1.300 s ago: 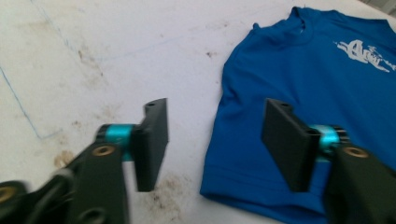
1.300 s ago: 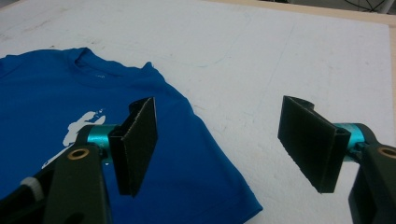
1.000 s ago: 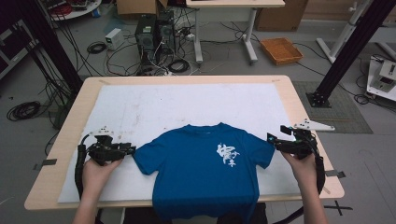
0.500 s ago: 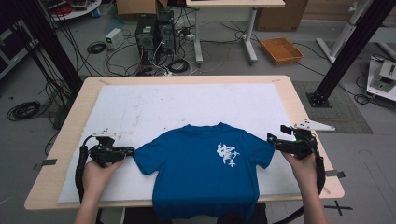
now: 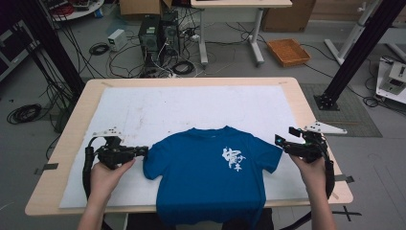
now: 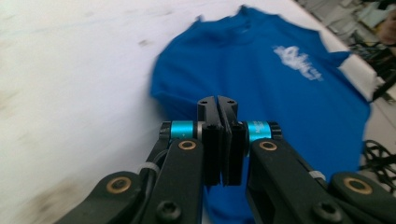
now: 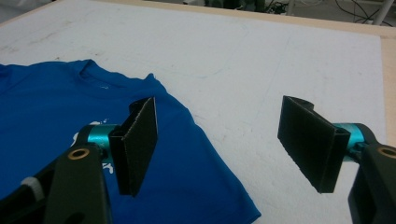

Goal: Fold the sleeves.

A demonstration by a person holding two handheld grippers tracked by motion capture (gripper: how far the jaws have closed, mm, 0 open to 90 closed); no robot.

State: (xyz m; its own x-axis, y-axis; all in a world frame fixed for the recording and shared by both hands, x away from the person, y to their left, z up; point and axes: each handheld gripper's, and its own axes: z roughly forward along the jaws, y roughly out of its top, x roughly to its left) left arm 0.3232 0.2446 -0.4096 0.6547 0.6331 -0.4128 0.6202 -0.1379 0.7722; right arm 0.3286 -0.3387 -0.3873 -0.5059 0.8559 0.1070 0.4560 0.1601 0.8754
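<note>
Closest to the person's edge, the hem of the blue T-shirt point(image 5: 210, 182) hangs a little over the front of the tabletop point(image 5: 72, 139), and the rest of it lies flat, chest up, on the white sheet point(image 5: 191, 105) that covers most of the top. Its white print point(image 5: 233, 158) sits toward the person's right side of the chest, and the collar points away toward the far edge.

The left hand point(image 5: 106, 173) holds the left claw point(image 5: 143, 151) just at the tip of the shirt's left sleeve. Its jaws have just been closing and now stand pressed flat together; in the left gripper view the left claw point(image 6: 218, 103) shows no cloth between the pads, with the blue fabric lying beyond and below them, somewhat blurred.

On the other side, the right hand point(image 5: 311, 170) holds the right claw point(image 5: 278, 142) just beside the end of the right sleeve. In the right gripper view the right claw point(image 7: 219, 140) stands wide open, its two black pads well apart, with nothing between them; the sleeve edge lies under the left-hand pad and bare white sheet under the other.

Farther off, past the tabletop, the floor carries computer towers point(image 5: 158, 36), loose cables, and an orange tray point(image 5: 288, 51).
</note>
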